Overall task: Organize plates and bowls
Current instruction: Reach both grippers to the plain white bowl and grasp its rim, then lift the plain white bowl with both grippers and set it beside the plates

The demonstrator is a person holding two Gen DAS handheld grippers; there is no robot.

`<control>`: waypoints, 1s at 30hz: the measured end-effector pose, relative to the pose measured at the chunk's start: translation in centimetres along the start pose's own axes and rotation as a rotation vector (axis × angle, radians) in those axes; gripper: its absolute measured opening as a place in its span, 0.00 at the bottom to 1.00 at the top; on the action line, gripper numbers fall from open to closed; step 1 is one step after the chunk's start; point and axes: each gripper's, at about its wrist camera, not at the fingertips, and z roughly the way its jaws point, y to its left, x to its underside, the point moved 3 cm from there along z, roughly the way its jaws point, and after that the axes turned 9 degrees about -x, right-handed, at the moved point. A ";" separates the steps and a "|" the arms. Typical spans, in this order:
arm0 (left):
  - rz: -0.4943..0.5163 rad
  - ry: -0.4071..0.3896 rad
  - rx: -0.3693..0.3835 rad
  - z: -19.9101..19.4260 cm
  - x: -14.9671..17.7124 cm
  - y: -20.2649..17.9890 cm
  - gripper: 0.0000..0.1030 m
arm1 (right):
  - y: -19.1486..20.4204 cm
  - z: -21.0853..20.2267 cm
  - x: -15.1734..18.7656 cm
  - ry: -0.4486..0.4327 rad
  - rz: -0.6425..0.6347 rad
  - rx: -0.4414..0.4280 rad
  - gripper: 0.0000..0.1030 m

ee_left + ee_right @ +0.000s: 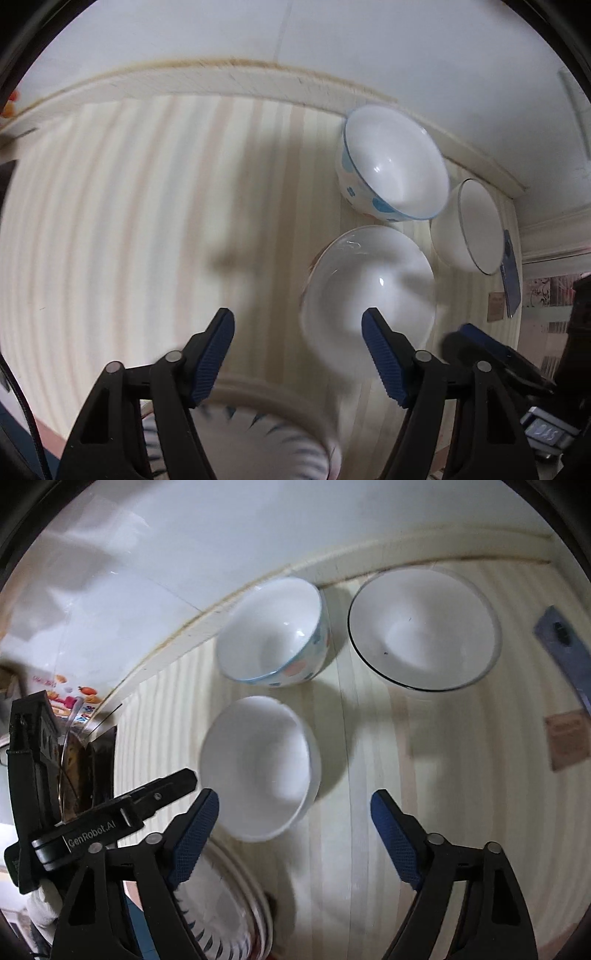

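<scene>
Overhead, both grippers, left and right, spread wide, gripping nothing; below, 3 bowls near plates on striped table.

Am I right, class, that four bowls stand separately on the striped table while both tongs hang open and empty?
Not quite: there are three bowls, not four. The right wrist view shows the dotted bowl, the dark-rimmed bowl and the plain bowl standing separately on the striped table. Both the left tongs and right tongs are open and empty.
</scene>
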 end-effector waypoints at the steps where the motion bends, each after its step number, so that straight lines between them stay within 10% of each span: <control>1: 0.001 0.018 0.007 0.8 -0.2 -0.3 0.51 | -0.4 0.8 -0.3 0.014 0.006 -0.005 0.70; 4: 0.019 0.059 0.026 2.6 -0.4 -1.2 0.27 | -1.4 3.2 -1.2 0.055 0.014 -0.030 0.49; 7: 0.028 0.045 0.000 3.0 -0.5 -1.6 0.24 | -1.7 4.4 -1.4 0.068 0.000 -0.025 0.23; 30: 0.179 -0.043 0.032 -2.7 8.9 -8.5 0.24 | -3.2 -4.9 6.9 -0.015 -0.063 0.009 0.20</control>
